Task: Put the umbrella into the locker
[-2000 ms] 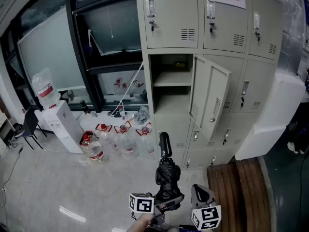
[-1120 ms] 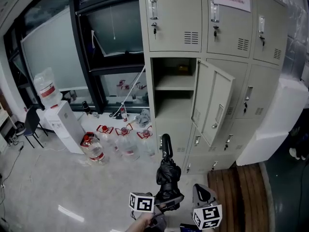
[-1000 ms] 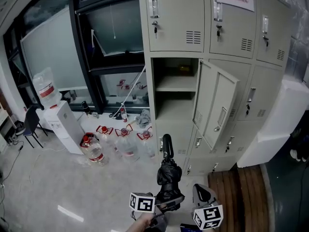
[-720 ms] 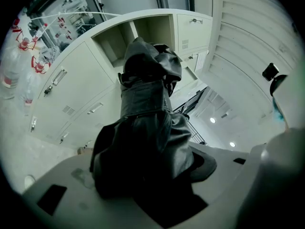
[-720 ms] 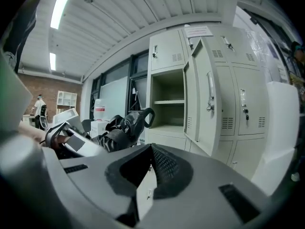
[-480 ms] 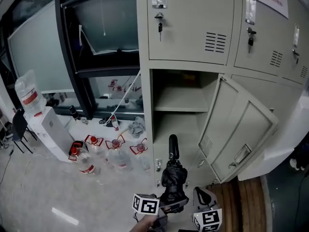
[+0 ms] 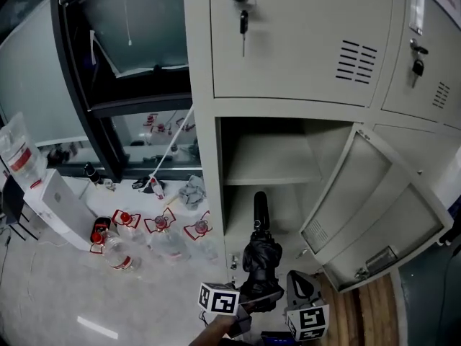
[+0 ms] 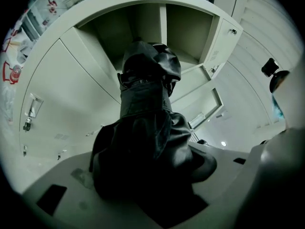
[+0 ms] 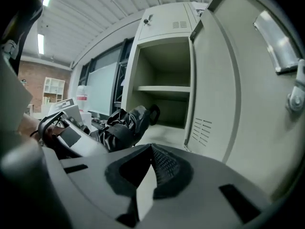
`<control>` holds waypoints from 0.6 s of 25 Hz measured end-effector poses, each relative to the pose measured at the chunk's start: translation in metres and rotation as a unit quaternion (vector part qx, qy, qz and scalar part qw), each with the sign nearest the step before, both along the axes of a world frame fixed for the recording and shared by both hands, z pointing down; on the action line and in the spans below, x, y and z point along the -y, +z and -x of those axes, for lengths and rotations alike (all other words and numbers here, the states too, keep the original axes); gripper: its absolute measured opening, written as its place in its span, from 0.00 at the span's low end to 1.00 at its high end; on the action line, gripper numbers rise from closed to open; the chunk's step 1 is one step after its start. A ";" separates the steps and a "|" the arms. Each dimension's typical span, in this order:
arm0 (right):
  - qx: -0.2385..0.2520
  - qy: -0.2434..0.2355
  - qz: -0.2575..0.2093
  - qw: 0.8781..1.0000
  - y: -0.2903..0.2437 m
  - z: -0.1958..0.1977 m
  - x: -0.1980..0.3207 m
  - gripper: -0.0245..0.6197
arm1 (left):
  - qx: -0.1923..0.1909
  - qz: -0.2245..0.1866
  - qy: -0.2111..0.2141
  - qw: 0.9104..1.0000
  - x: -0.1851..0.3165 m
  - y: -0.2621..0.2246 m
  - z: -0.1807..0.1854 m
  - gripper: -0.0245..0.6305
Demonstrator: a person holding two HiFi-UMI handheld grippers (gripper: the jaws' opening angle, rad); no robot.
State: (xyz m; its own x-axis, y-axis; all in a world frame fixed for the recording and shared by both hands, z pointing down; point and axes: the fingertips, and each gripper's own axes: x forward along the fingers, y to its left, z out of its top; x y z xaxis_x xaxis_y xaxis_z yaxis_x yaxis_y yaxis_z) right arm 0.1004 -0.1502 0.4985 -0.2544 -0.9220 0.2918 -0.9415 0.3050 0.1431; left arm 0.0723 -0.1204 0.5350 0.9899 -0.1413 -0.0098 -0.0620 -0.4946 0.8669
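Note:
A folded black umbrella (image 7: pixel 261 259) stands upright in front of the open locker compartment (image 7: pixel 270 171), its handle (image 7: pixel 260 206) level with the lower space under the shelf. My left gripper (image 7: pixel 252 303) is shut on the umbrella's bundled fabric (image 8: pixel 145 104), which fills the left gripper view. Just to its right, my right gripper (image 7: pixel 300 288) holds nothing, and its pads (image 9: pixel 159 168) meet. In the right gripper view the umbrella (image 9: pixel 125 124) points at the compartment (image 9: pixel 164 87), beside the swung-out door (image 9: pixel 228 89).
The locker door (image 7: pixel 378 211) hangs open to the right of the compartment. Several water bottles (image 7: pixel 155 229) and a white dispenser (image 7: pixel 57 200) stand on the floor at left. Wooden flooring (image 7: pixel 364 316) lies at lower right. A key hangs in the upper door (image 7: pixel 243 21).
Both grippers and the umbrella have come closer to the locker. The open compartment now looms large right behind the umbrella's handle. The grip on the umbrella is unchanged.

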 end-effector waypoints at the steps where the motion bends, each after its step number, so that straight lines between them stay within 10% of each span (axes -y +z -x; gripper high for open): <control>1: -0.001 0.001 -0.001 1.000 -0.001 0.000 0.004 0.04 | -0.001 0.002 0.001 1.000 0.004 0.000 0.000 0.45; 15: 0.003 -0.005 -0.006 1.000 -0.001 -0.003 0.045 0.04 | -0.005 0.015 0.002 1.000 0.047 0.001 -0.011 0.45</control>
State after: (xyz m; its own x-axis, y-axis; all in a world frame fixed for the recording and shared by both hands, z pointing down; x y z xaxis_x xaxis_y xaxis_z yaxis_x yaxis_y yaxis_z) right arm 0.1031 -0.1955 0.4976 -0.2655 -0.9229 0.2789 -0.9392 0.3129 0.1412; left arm 0.0828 -0.1670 0.5355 0.9904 -0.1374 -0.0151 -0.0517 -0.4691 0.8816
